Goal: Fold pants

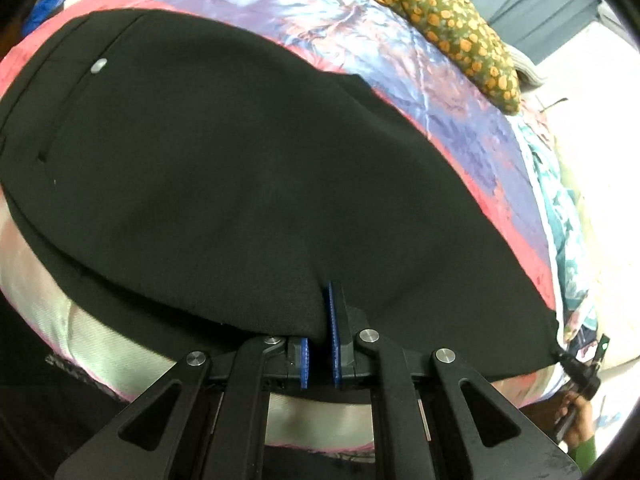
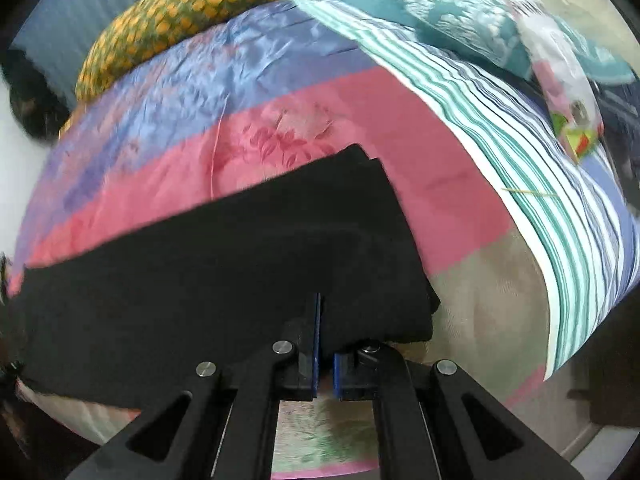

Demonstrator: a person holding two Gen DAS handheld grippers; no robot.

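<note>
Bed with a pink and purple cover (image 2: 440,184), black pants (image 1: 208,184) spread across it.

I judge the fold barely begun: my left gripper (image 1: 318,344) pinches the near edge by the waist end, my right gripper (image 2: 326,344) pinches the near edge by the hems, and the pants lie long. Cloth hides most of my fingertips, and the right view is blurred.

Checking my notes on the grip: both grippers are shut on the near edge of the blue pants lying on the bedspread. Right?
Not quite: the pants are black, as both wrist views show. The rest holds: left gripper and right gripper are shut on their near edge, on the bedspread.
</note>
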